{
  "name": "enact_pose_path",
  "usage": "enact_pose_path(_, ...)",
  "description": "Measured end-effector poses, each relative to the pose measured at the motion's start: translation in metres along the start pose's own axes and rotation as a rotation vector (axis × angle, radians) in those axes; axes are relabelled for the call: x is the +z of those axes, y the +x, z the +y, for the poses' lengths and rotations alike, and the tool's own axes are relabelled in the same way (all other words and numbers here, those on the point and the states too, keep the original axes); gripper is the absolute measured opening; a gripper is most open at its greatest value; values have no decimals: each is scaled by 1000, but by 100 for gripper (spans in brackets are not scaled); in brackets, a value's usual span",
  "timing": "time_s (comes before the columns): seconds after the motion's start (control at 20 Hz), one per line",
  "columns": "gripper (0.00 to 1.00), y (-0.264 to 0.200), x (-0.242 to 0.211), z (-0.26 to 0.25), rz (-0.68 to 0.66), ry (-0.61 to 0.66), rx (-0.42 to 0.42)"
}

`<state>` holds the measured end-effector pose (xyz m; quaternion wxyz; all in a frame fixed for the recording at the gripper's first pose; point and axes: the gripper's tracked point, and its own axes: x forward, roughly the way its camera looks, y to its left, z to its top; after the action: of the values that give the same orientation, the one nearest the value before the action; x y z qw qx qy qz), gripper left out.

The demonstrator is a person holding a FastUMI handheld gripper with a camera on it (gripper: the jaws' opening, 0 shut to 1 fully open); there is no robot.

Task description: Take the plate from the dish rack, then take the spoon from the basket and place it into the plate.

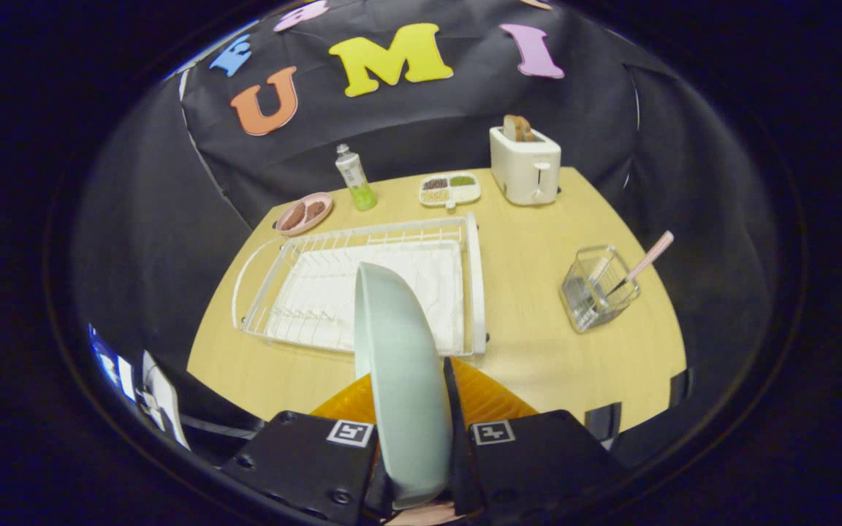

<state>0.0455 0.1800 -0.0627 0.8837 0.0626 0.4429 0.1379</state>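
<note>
A: The claw (pixel 415 438) is clamped on the plate (pixel 399 365), holding it edge-on above the dish rack's (pixel 473 292) near rim.

B: It needs laying flat; the spoon (pixel 644 261) waits in the basket (pixel 596 296), far right.
</note>
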Motion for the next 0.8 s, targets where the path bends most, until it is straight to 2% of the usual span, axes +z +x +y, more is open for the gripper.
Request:
enact_pose_path(0.15, 36, 27, -56, -11, 114, 104, 81)
enact_pose_path(0.25, 35, 41, -77, -12, 162, 170, 122)
enact_pose_path(0.65, 37, 82, -89, -13, 216, 420, 248)
enact_pose_path(0.7, 38, 85, -91, -15, 226, 429, 250)
enact_pose_path(0.8, 49, 90, -93, -14, 236, 429, 250)
